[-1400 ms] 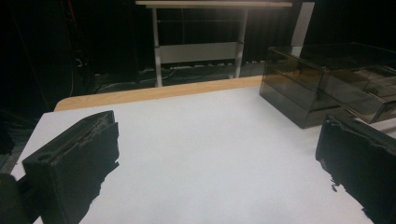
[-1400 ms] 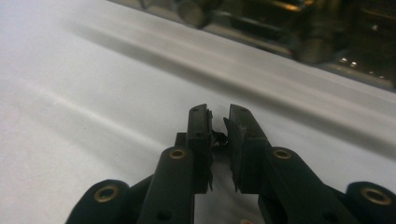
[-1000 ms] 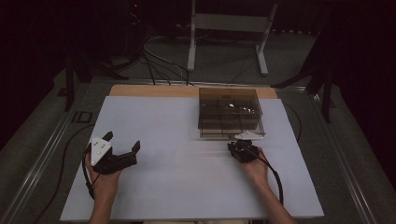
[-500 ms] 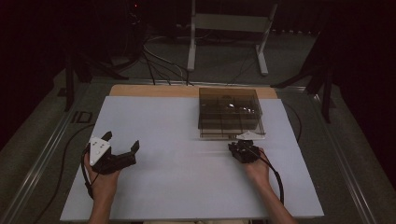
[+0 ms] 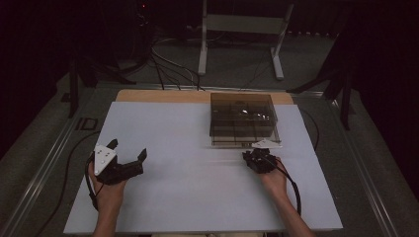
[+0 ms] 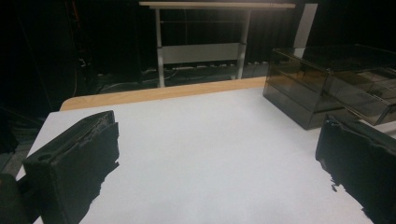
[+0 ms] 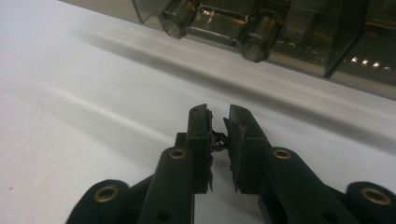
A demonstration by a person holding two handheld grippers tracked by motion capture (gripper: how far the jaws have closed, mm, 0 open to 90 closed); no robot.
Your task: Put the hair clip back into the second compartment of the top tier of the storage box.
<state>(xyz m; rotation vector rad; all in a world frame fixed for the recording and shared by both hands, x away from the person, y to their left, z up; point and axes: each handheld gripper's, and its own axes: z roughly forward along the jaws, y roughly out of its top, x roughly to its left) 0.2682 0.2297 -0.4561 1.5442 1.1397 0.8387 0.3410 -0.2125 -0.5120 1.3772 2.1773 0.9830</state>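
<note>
Honestly, the right gripper (image 7: 218, 122) sits just short of the smoky translucent plastic drawer box (image 5: 242, 118) at the far right of the white bench (image 5: 188, 187), jaws nearly shut with nothing between them. I'd open a touch, line up on one round knob (image 7: 256, 43), then pinch squarely. Left gripper (image 5: 129, 155) rests wide open, well apart.

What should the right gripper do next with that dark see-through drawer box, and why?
Probably ease the right gripper forward toward the nearer knob of the smoky drawer box, opening a little on the way. Its jaws stand nearly closed with nothing between them, aimed at the box front just short of the two knobs. The left gripper rests open, far off on the table.
</note>
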